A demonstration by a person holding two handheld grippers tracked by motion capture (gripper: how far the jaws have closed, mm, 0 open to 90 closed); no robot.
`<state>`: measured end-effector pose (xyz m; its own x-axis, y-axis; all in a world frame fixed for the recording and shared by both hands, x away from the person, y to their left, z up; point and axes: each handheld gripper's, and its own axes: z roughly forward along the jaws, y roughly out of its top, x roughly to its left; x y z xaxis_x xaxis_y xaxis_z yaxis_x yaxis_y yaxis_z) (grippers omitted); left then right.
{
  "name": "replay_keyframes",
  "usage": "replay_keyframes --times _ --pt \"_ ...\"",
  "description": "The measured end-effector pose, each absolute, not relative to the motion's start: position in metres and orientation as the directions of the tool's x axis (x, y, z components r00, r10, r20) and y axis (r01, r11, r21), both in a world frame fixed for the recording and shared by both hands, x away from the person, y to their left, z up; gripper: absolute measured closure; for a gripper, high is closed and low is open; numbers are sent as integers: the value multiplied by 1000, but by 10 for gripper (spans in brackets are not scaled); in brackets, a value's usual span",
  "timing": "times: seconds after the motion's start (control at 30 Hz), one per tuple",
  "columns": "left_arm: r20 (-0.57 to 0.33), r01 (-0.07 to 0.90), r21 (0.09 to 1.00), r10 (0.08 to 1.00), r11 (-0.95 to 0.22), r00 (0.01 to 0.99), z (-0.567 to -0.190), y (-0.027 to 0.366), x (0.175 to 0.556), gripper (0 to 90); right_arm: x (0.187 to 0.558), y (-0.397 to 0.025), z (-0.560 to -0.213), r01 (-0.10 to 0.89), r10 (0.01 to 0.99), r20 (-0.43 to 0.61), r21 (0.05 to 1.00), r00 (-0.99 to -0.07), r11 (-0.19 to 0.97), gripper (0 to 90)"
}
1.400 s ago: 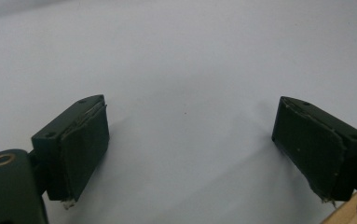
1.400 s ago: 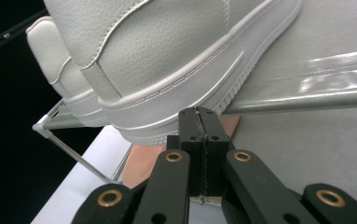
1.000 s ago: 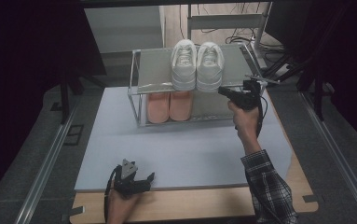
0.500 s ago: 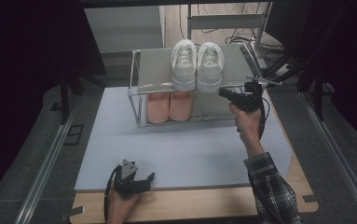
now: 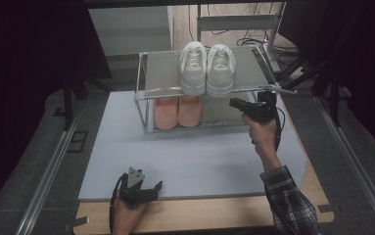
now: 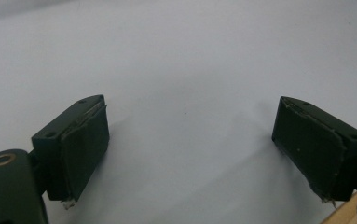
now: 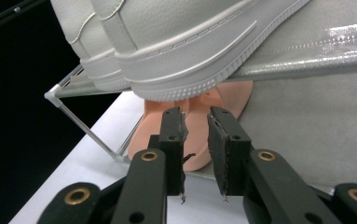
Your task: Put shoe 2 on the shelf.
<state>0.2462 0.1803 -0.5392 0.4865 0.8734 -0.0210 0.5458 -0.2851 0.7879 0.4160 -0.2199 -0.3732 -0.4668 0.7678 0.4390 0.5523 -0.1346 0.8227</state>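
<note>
Hovering just before the peach shoes [image 7: 192, 135], right gripper [image 7: 195, 122] nearly closed, pinching nothing.

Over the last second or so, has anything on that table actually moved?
Barely. The right gripper has drifted slightly toward the person, away from the white shoes, still level with the shoe rack; its jaws stand almost shut with nothing between them. The left gripper stays open at the mat's near edge. The white shoes and the pink shoes below have not shifted.
</note>
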Motion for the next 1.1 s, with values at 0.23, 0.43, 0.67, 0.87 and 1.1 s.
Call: replay_keyframes --times 0.23,0.43,0.67,0.87,1.1 --pt "-22 546 789 874 -283 486 -539 180 246 109 408 -224 -374 546 772 420 830 -476 -115 676" --pt "-23 546 789 874 -283 486 -539 180 246 109 402 -227 -375 543 774 408 834 -485 -99 583" --pt "-23 546 789 874 -283 486 -539 180 246 110 393 -228 -376 533 778 377 843 -503 -63 490" --pt "-23 546 789 874 -283 486 -539 180 246 109 385 -226 -378 514 783 328 858 -529 -13 443" --pt "-22 546 789 874 -283 486 -539 180 246 109 374 -225 -381 502 780 288 864 -556 39 400"
